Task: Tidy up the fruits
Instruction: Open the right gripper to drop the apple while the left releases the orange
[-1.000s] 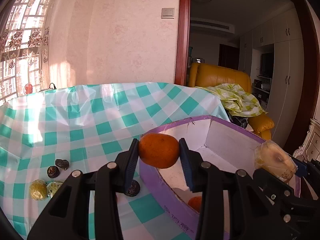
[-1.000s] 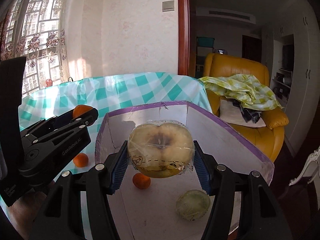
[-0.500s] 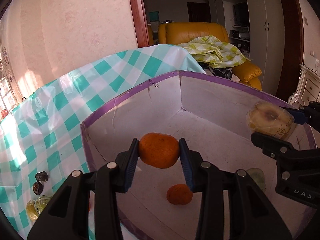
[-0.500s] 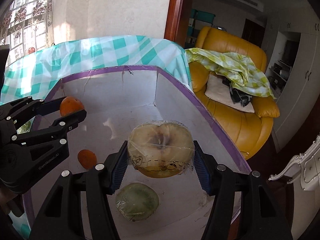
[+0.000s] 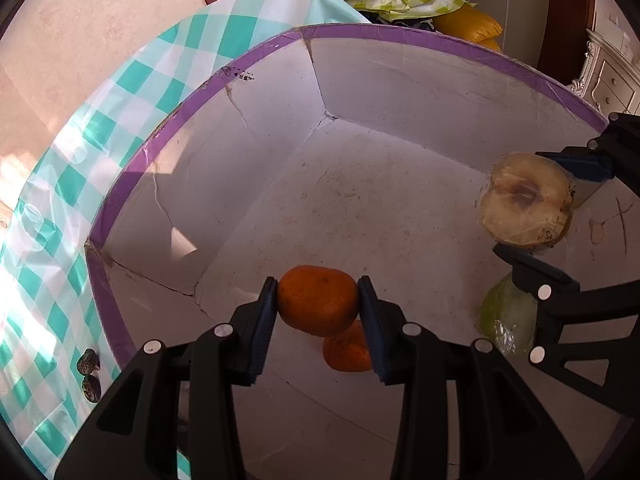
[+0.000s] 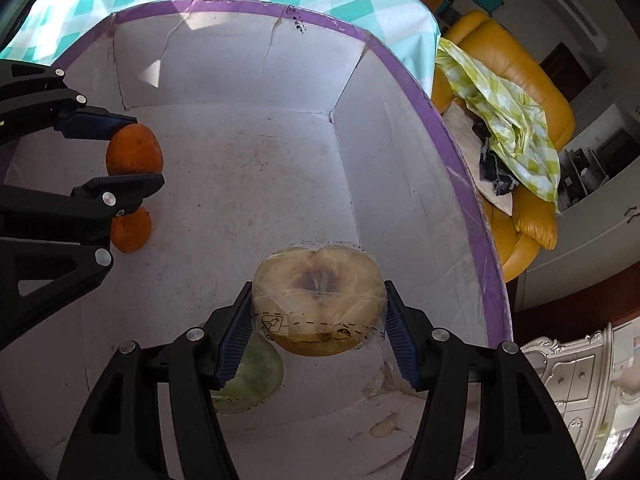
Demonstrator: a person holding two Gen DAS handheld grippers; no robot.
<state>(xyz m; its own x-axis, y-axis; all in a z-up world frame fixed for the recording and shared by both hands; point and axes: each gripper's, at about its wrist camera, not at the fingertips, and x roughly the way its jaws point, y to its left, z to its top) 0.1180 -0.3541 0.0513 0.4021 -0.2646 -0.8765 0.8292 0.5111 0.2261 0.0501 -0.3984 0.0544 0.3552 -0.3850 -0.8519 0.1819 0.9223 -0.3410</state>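
My left gripper is shut on an orange and holds it inside the white box with the purple rim, just above a second orange on the box floor. My right gripper is shut on a plastic-wrapped apple half, cut face up, low inside the same box. A wrapped green fruit half lies on the floor under it. Each gripper also shows in the other view, the right and the left.
The box stands on a table with a teal checked cloth. Two dark dried fruits lie on the cloth left of the box. A yellow armchair with a green checked cloth stands beyond the table's right side.
Both grippers have moved from above the box rim forward and down into the box, tilting downward, each still holding its fruit.
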